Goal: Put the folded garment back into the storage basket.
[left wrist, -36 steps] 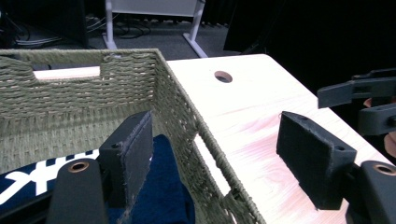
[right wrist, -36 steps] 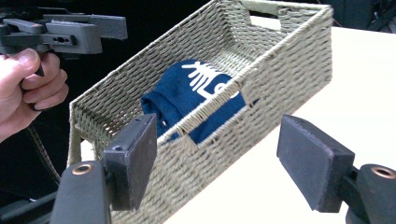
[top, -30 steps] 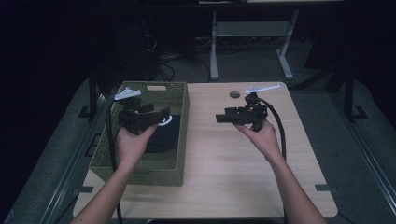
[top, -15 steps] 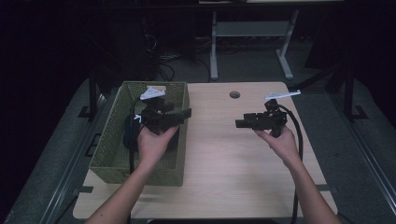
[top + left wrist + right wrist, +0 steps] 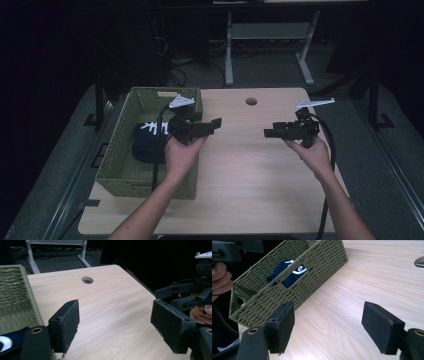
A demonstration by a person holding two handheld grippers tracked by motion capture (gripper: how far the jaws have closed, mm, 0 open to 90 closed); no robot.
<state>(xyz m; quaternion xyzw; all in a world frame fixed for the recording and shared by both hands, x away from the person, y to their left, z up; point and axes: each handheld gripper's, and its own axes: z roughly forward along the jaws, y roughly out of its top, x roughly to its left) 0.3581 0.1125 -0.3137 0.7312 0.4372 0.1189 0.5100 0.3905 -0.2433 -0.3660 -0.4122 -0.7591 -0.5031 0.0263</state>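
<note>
My left gripper [image 5: 216, 123] and its cable cover part of the dark cloth [image 5: 147, 142] in the basket [image 5: 120, 150]; I can't read its white print.

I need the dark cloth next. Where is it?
In the high view, the dark cloth lies inside the green basket at the table's left, just left of the left gripper.

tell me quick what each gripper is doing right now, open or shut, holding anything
Left gripper: open, nothing between its jaws, at the basket's right edge.
Right gripper: open, holding nothing, above the table.
</note>
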